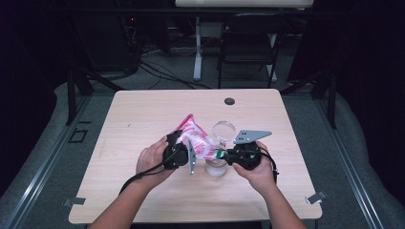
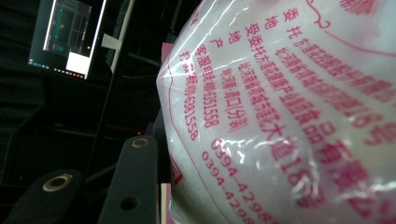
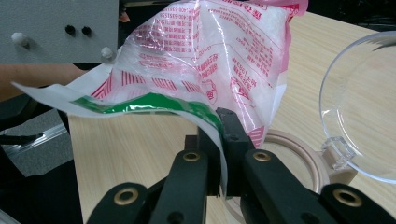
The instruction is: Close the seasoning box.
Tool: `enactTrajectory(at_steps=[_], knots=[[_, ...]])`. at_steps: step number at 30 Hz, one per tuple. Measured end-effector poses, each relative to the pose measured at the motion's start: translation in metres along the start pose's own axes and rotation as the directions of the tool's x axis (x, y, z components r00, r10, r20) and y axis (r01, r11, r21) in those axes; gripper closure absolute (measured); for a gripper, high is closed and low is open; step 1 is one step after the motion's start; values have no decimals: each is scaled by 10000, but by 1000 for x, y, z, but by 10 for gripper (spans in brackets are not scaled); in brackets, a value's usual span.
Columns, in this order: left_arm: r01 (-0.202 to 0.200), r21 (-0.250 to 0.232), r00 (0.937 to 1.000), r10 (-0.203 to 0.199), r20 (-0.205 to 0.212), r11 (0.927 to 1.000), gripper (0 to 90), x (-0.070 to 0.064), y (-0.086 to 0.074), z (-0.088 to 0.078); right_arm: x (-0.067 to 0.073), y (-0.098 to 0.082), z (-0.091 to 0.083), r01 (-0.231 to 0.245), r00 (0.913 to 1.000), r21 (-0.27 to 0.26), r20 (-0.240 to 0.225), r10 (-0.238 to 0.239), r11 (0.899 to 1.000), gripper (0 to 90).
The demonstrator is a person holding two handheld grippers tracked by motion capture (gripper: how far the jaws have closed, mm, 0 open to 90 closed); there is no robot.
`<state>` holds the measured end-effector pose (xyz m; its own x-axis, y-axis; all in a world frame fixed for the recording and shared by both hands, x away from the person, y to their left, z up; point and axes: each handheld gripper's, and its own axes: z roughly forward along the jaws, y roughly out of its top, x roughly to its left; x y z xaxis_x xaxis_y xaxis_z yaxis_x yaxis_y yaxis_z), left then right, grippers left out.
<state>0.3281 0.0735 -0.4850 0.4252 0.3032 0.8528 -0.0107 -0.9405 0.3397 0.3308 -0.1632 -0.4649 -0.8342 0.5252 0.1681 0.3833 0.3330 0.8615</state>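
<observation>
Two grippers pinching one bag (image 1: 196, 140) of white powder, tilted above open-lidded jar (image 1: 217, 164), left gripper (image 1: 177, 151), right gripper (image 1: 228, 156)

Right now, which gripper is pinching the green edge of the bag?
The right gripper. Its black jaws are shut on the green-striped edge of the bag, just above the jar. The left gripper holds the bag's full, puffy body instead.

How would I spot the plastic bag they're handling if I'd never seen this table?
Look to the middle of the pale wooden table, between the person's two hands. The bag hangs there, tilted above a clear jar whose hinged lid is open. It is the one soft, crinkly thing: clear plastic with red print, full of white grains.
</observation>
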Motion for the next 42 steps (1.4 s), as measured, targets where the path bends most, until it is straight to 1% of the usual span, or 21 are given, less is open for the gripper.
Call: enactTrajectory(at_steps=[3,7,10,16,22,24,30,31,39,42], knots=[[-69,-17,10000,69,-40,10000,625,0,1,0,0,0,0,1,10000,19,49,-1,10000,893],[-36,-8,10000,36,-16,10000,625,0,1,1,-1,-1,-1,20,10000,38,73,-20,10000,893],[-148,-8,9998,148,-115,9999,625,-1,1,1,-1,-1,0,-10,9999,21,114,10,10000,893],[-363,87,9993,364,-127,9993,625,0,4,0,-2,-1,-1,11,9997,3,232,-11,10000,893],[-519,111,9983,522,-248,9986,625,1,6,0,-3,-2,-1,-1,9995,24,318,1,10000,893],[-630,74,9976,631,-282,9980,624,2,6,0,-3,-2,-1,-9,9994,17,335,9,10000,893],[-707,93,9970,710,-309,9975,624,3,8,-2,-5,-3,-1,-48,9991,43,431,46,10000,894],[-798,84,9963,800,-318,9968,625,4,9,-1,-5,-3,-1,-50,9991,49,411,48,10000,895],[-934,142,9949,939,-375,9955,625,3,10,-1,-6,-5,1,-90,9986,115,513,84,9999,897],[-992,135,9940,997,-455,9950,625,3,10,-1,-7,-5,2,-98,9986,150,517,91,9998,898]])
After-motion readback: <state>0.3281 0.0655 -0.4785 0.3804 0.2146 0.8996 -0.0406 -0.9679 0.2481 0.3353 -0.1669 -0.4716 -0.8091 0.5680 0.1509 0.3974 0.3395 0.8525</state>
